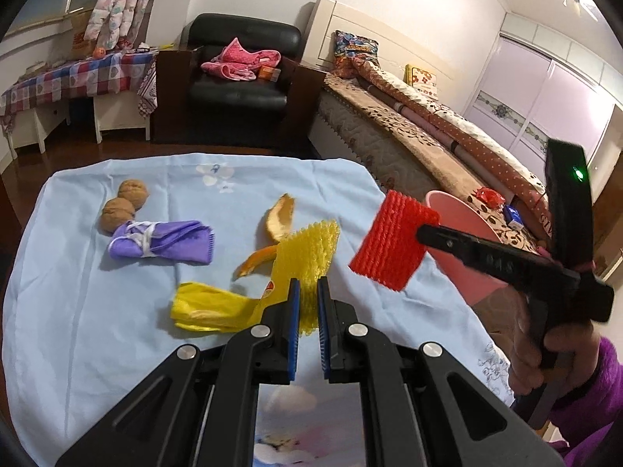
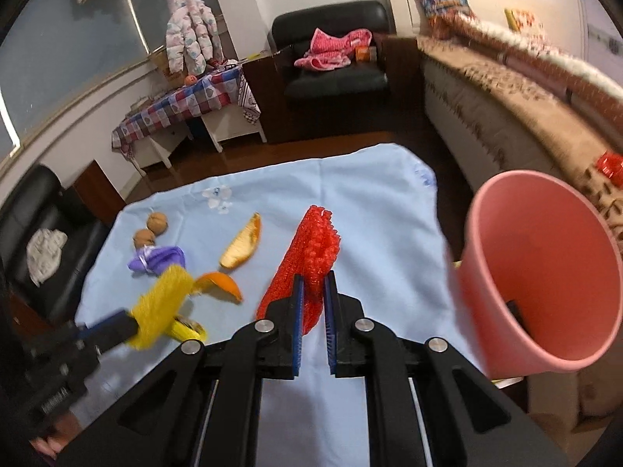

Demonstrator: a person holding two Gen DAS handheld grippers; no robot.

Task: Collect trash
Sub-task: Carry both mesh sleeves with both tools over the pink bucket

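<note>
My left gripper (image 1: 308,292) is shut on a yellow foam fruit net (image 1: 311,249), held just above the light blue cloth (image 1: 97,311). In the right wrist view the same gripper (image 2: 132,323) shows at the left with the yellow net (image 2: 163,299) in it. My right gripper (image 2: 314,284) is shut on a red foam net (image 2: 311,249) and carries it in the air. From the left wrist view, the red net (image 1: 389,241) hangs beside the rim of a pink bin (image 1: 459,229). The bin (image 2: 545,272) stands off the table's right edge, its mouth tilted toward me.
Two orange peels (image 1: 280,218) (image 1: 257,258), a yellow wrapper (image 1: 210,307), two walnuts (image 1: 124,202) and a tied purple cloth (image 1: 163,239) lie on the blue cloth. A bed (image 1: 428,136) runs along the right, and a black armchair (image 1: 241,78) stands behind.
</note>
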